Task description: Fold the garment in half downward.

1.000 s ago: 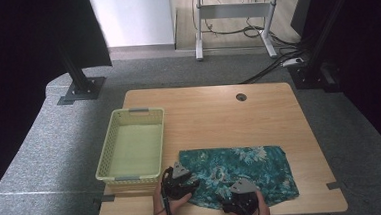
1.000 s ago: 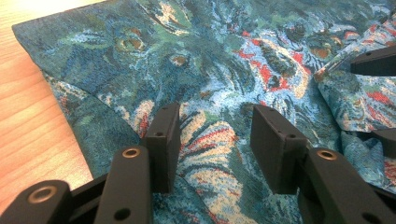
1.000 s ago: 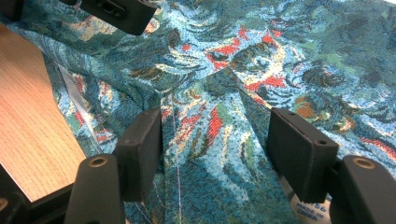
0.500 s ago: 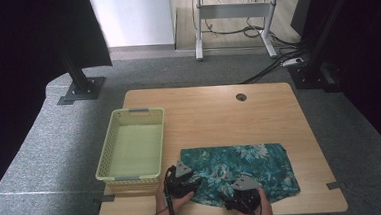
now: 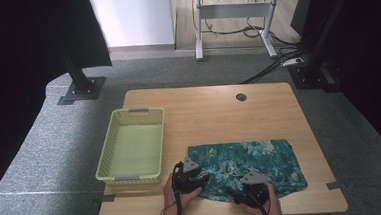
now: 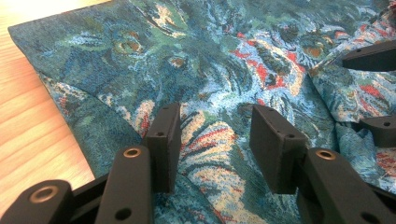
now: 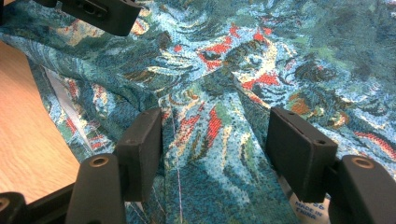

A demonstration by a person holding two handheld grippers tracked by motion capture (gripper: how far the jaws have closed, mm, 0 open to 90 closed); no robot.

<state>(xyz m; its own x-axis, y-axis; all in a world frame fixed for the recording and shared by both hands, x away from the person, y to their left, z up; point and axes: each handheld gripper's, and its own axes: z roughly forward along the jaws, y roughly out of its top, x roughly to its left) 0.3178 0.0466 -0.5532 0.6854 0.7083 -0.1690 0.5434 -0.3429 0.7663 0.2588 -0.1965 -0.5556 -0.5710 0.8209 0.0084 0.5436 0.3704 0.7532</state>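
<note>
A teal cloth [image 5: 252, 161] with a red and cream floral print lies spread flat on the front right of the wooden table [image 5: 219, 116]. My left gripper [image 5: 190, 173] rests over the cloth's near left corner. In the left gripper view [image 6: 215, 126] its jaws stand apart with flat cloth [image 6: 219, 65] beneath them. My right gripper [image 5: 253, 188] sits at the cloth's near edge. In the right gripper view [image 7: 215, 135] its jaws are apart, astride a low fold of cloth [image 7: 210, 121] that the pads do not press.
An empty pale yellow-green basket [image 5: 137, 111] stands on the table's left side, just beyond my left hand. A cable hole [image 5: 241, 97] sits near the far edge. A small white label [image 7: 306, 207] shows by my right gripper's jaw. Bare wood lies left of the cloth [image 6: 28, 116].
Both hands have shifted a little to the right along the cloth's near edge. The cloth lies as before, and the jaws keep the same spread.
</note>
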